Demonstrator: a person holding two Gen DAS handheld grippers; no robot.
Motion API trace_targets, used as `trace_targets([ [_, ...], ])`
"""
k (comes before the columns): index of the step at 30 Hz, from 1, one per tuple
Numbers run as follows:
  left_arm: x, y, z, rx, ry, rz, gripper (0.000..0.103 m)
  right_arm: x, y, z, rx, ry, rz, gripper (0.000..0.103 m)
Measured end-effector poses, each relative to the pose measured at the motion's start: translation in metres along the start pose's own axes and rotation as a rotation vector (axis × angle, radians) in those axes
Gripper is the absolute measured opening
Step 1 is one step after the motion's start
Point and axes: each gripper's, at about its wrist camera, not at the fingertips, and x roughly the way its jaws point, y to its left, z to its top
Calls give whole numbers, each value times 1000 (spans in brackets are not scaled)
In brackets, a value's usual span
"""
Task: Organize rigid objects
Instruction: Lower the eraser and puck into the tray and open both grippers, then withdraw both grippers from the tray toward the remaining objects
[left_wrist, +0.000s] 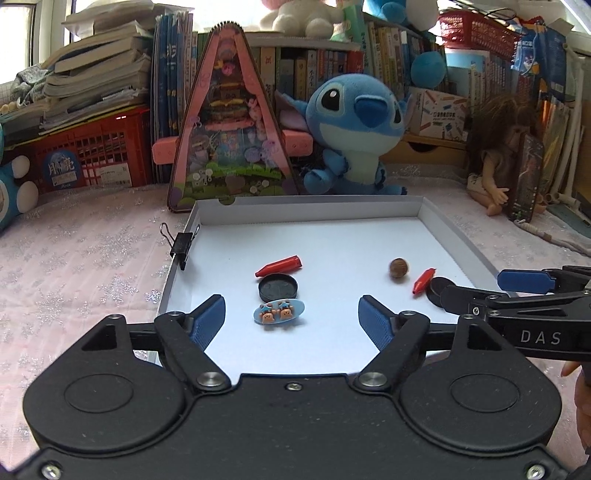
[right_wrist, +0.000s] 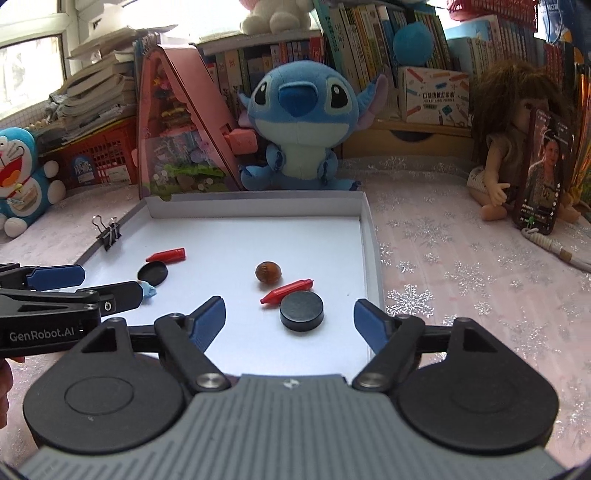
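- A black binder clip (left_wrist: 180, 245) grips the left wall of the shallow white box (left_wrist: 310, 210), which lies on a pale snowflake-patterned cloth (left_wrist: 81, 258).
- My left gripper (left_wrist: 291, 319) hangs over the box's near left part with its blue pads spread wide; nothing is between them and nothing is held.
- Just ahead of those pads lies a light-blue oval piece (left_wrist: 279, 312) with two small brown figures on it, flat on the box floor.
- Just beyond it sits a black round lid (left_wrist: 278, 287), hollow side up, and touching its far rim a red cone-shaped cap (left_wrist: 279, 266), lying on its side.
- Toward the right half rests a small brown ball (right_wrist: 268, 272), apart from the others.
- Beside it lies a second red pointed cap (right_wrist: 287, 291), its thin end close against a black round puck (right_wrist: 301, 310).
- My right gripper (right_wrist: 290, 319) stands over the near right corner, pads wide apart, the puck lying ahead of the gap, untouched; I hold nothing.
- Behind the box sits a blue plush toy (right_wrist: 300, 122); off to the right a doll (right_wrist: 506, 147) leans behind a propped phone (right_wrist: 543, 173).
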Motion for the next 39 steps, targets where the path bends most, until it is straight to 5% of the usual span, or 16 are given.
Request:
trace_targets([
  [16, -69, -2, -42, 59, -45, -92, 87, -63, 11, -34, -100, -127, 17, 102],
  [39, -110, 4, -93, 59, -17, -98, 87, -95, 14, -85, -149, -165, -33, 103],
])
